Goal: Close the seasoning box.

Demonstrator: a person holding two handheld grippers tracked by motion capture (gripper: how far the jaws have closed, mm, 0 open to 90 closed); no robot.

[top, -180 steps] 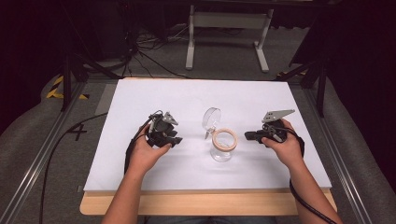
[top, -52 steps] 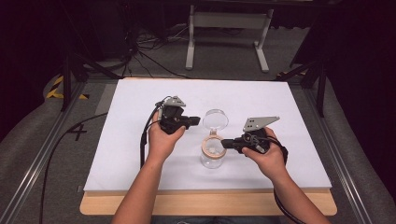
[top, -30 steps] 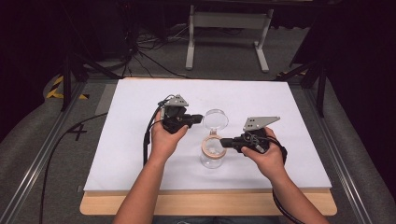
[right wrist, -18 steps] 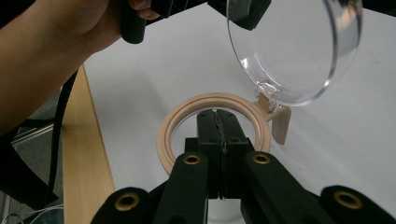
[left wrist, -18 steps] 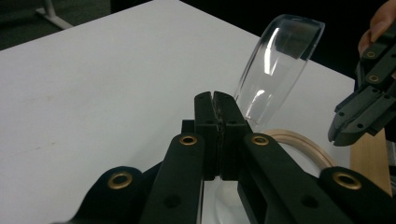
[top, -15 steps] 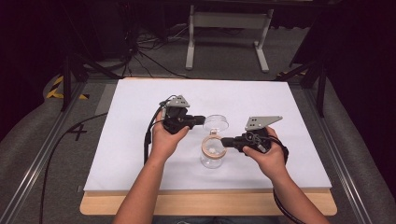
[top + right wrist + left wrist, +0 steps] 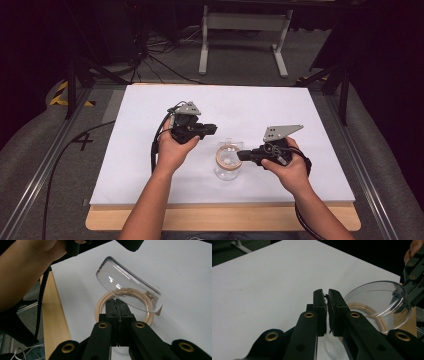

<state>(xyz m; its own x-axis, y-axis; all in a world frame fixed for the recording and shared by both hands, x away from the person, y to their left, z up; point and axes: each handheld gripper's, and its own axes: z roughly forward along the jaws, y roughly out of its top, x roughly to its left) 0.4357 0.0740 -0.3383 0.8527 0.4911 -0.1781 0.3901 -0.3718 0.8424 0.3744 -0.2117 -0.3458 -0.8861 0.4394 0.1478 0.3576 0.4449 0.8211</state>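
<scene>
High view: you are working near the middle of the white desk (image 7: 300,115), a little toward its near edge, where the clear glass jar (image 7: 228,167) is standing upright. Starting at the left, your left gripper (image 7: 209,130) is hovering just beyond and to the left of the jar, pointing toward the right edge. Its jaws have just been parting a little; in the left gripper view they are showing a thin gap with nothing between them, so it is released. The hinged clear lid (image 7: 378,305) is lying just right of those jaws there, tilted open over the tan sealing ring (image 7: 125,303), its hinge at the far side of the jar. Moving right, your right gripper (image 7: 240,156) is pointing toward the left edge and is clenched on the jar's rim; in the right gripper view the jaws are pressing together at the ring's near side. Your left gripper is the nearer one to the lid, so any lid move is likely falling to it.
</scene>
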